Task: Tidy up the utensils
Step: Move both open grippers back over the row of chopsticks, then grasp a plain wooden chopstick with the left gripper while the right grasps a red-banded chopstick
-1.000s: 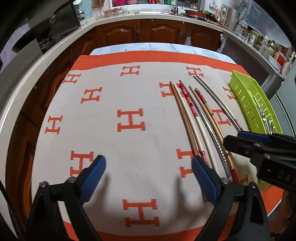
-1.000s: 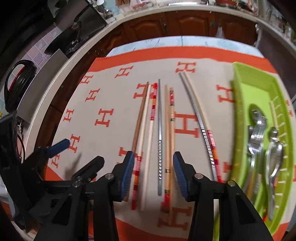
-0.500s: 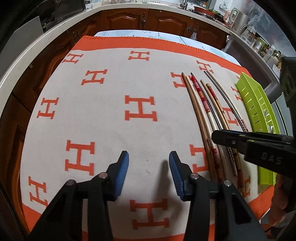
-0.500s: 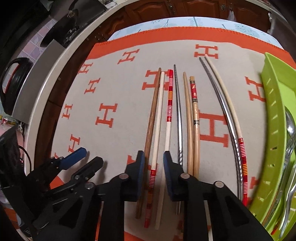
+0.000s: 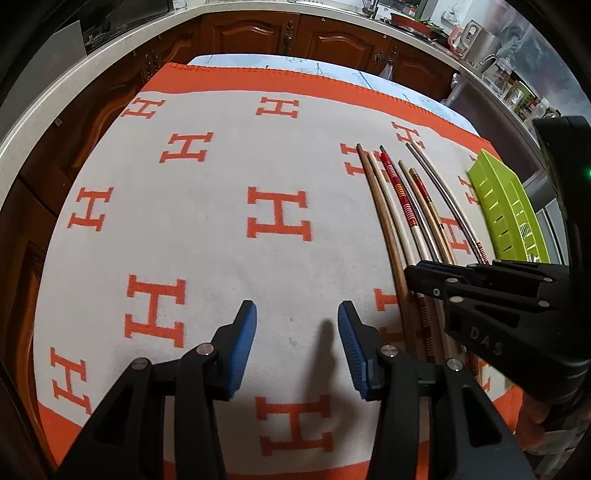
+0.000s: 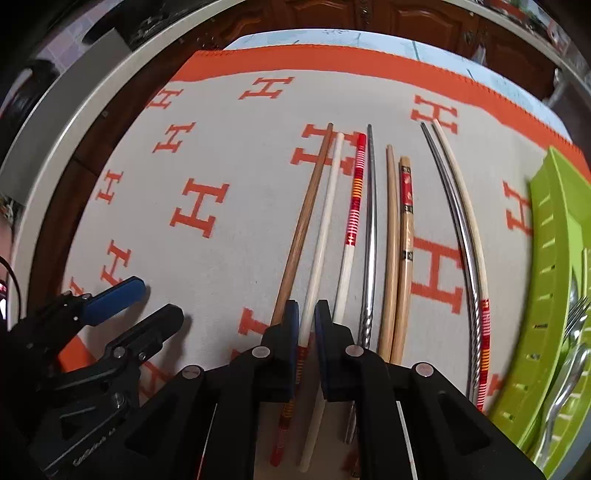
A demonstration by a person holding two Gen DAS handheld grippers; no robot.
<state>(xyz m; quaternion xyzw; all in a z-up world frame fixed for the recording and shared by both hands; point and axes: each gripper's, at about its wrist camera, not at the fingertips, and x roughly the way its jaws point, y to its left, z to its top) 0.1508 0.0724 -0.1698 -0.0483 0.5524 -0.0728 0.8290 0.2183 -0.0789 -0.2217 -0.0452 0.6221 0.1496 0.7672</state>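
One white chopstick [image 6: 320, 258] end hidden between right hand-held gripper [image 6: 306, 325] pads.

Chopsticks [image 6: 369, 229]: eight, side by side in a row on the orange-and-white cloth; brown wood, white, red-striped white, steel, two bamboo, a curved steel and cream pair.
White one [image 6: 325, 221]: lying flat, near end between blue pads.
Tray [image 6: 546, 258]: lime green, slotted, right of the row, holding spoons and a fork.

Glossy steel chopstick [image 6: 370, 229], matt woven cloth [image 5: 221, 258]

Dark wooden cabinets [image 5: 258, 33] under pale countertop [image 5: 55, 99]; orange-patterned blanket [image 5: 207, 229] covers table.
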